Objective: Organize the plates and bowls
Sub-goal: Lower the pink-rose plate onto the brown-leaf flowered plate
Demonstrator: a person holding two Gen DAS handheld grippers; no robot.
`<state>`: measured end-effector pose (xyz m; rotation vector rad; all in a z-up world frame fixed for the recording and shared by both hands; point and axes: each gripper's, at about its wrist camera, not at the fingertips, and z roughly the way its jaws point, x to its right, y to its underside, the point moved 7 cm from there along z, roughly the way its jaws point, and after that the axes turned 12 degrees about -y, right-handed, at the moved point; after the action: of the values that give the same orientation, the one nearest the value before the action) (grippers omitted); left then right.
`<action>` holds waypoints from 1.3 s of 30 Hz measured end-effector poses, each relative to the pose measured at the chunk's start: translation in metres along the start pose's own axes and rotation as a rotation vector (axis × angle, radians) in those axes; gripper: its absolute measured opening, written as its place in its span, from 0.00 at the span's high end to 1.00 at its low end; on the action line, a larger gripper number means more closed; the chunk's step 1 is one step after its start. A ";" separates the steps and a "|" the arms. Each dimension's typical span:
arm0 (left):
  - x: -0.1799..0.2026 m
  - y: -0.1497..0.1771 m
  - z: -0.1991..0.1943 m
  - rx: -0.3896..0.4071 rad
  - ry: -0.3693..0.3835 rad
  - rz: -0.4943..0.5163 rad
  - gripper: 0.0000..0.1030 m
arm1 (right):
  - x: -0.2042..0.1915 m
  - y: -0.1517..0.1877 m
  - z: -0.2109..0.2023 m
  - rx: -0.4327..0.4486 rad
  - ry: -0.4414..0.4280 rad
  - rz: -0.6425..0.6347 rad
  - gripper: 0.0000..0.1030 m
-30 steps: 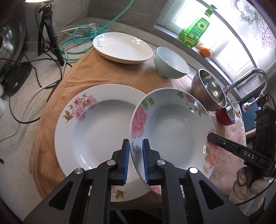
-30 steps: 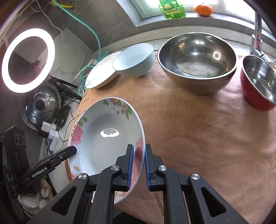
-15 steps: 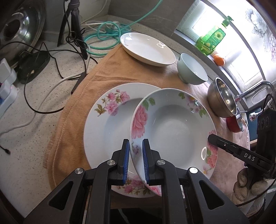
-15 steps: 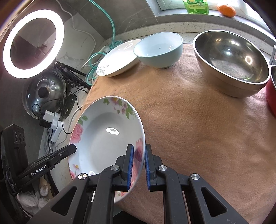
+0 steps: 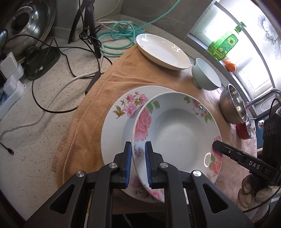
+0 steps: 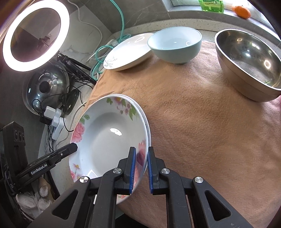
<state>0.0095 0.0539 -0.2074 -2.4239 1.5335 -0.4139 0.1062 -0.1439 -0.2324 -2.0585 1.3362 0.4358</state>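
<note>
Both the left gripper (image 5: 137, 164) and right gripper (image 6: 141, 169) pinch opposite rims of the flowered plate (image 5: 177, 138), which looks stiff, glazed, slippery and breakable.

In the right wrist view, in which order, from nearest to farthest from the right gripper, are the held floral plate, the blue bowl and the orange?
1. Floral plate: in the right gripper.
2. Blue bowl: far side of the cloth.
3. Orange: on the sill behind.

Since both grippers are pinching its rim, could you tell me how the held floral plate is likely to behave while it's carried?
The floral plate looks glazed and glossy, so it may slip between the left gripper and right gripper. It seems stiff ceramic, probably chipping if knocked against the lower floral plate. Held tilted by opposite rims, it seems fairly heavy.
</note>
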 end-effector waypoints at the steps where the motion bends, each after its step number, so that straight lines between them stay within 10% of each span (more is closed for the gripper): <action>1: -0.001 0.000 0.000 0.000 -0.003 -0.001 0.87 | -0.001 0.000 0.001 -0.002 0.000 -0.003 0.89; 39: -0.021 -0.004 0.014 0.026 -0.063 0.022 0.87 | -0.021 0.001 0.033 -0.051 0.127 -0.144 0.85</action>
<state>0.0093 0.0751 -0.2217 -2.3746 1.5177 -0.3471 0.0981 -0.1078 -0.2449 -2.2394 1.2497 0.2823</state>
